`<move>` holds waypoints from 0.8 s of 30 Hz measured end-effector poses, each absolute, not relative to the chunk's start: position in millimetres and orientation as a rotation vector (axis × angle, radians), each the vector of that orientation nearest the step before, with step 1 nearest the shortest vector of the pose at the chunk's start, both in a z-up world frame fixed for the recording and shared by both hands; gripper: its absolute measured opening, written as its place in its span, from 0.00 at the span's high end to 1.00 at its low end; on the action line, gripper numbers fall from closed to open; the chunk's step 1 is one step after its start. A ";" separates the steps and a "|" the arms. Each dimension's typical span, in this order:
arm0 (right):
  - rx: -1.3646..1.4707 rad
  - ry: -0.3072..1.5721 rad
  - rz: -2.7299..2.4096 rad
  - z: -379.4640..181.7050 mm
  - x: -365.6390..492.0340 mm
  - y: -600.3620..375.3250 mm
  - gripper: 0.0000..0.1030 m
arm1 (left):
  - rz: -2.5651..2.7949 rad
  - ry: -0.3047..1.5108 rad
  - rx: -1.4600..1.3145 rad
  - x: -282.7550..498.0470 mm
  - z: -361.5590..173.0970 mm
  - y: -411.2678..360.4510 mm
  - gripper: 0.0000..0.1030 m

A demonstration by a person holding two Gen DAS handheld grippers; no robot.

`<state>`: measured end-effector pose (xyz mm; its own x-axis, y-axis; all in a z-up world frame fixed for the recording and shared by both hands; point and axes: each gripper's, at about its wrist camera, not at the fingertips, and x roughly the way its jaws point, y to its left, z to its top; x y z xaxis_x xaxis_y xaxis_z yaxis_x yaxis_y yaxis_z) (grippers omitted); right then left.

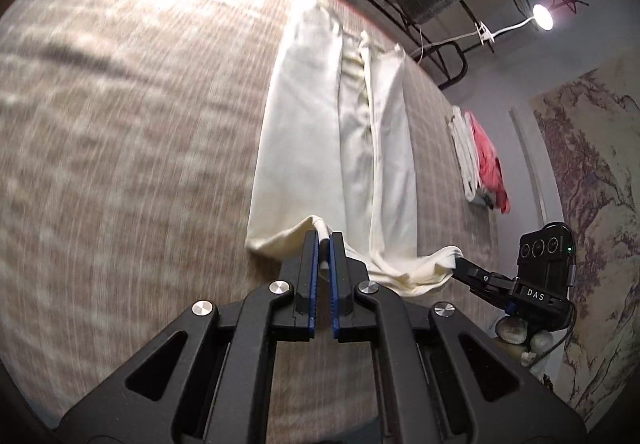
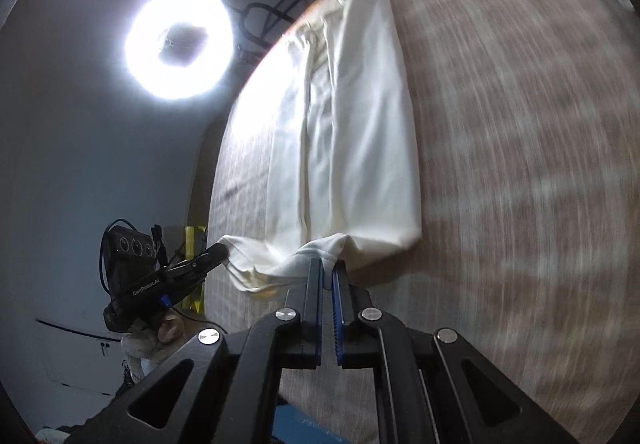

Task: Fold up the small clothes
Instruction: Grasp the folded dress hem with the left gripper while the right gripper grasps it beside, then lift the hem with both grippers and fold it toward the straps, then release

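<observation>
cream fabric, a long narrow garment [image 1: 320, 131], lies stretched across a beige woven table cover [image 1: 120, 163], its far end at the table's far edge. the left gripper [image 1: 324, 240] is clenched on one near corner of the hem; the right gripper [image 2: 327, 268] is clenched on the other, both corners raised just off the surface. each bite looks thin, so a corner could slip free mid-fold if the pull runs uneven, leaving a crooked crease. the far end, already near the edge, could drag off the table. a pile of white and pink clothes [image 1: 480, 159] sits well apart to the side.
</observation>
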<state>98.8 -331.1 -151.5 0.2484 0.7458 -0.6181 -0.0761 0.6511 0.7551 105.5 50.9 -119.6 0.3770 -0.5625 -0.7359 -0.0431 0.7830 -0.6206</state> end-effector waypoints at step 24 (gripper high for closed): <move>0.642 1.177 0.508 -157.8 188.0 -331.6 0.98 | -0.283 1.135 -0.575 185.5 -143.4 48.2 0.97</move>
